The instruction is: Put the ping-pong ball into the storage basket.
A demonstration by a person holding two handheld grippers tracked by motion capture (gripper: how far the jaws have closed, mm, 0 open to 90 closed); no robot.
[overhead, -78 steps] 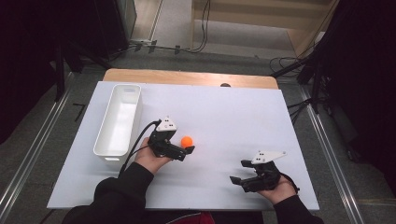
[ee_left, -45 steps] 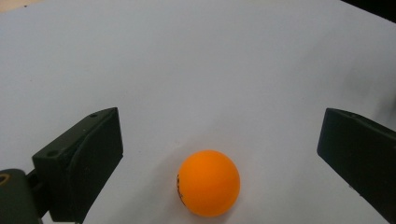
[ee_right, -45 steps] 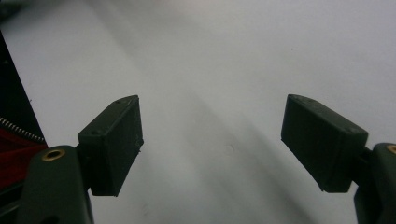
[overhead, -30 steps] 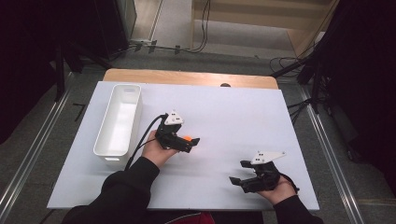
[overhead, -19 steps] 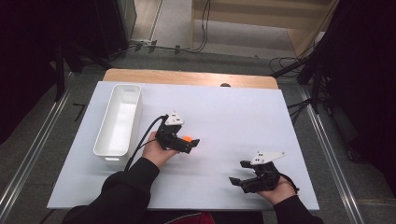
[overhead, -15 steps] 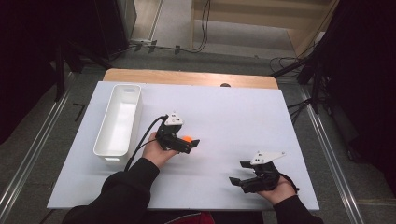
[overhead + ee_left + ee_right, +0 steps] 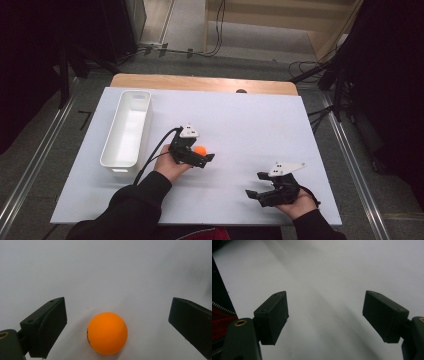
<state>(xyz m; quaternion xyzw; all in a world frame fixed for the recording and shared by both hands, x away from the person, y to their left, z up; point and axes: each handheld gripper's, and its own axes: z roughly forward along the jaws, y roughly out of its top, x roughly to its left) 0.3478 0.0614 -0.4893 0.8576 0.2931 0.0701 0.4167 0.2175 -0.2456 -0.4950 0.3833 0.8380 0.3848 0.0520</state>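
Observation:
A small orange ball [image 7: 200, 150] rests on the white table sheet [image 7: 240, 115], a little left of the middle. My left gripper [image 7: 205, 152] is open, one jaw on each side of the ball without touching it. The left gripper view shows the ball [image 7: 107, 333] low between the wide-apart jaws of the left gripper [image 7: 116, 307]. My right gripper [image 7: 254, 185] rests near the front right of the sheet, held in a hand. It is open, and in the right gripper view nothing but bare sheet lies between the jaws of the right gripper [image 7: 325, 300].
A long white bin [image 7: 116, 164] stands at the left of the sheet and looks empty. A wooden table edge [image 7: 200, 82] shows behind the sheet. Cables and dark stands lie on the floor beyond.
My left gripper has moved forward and right until its jaws straddle the ball, which has stayed in place. In the last second it barely moves. The right gripper has stayed still.

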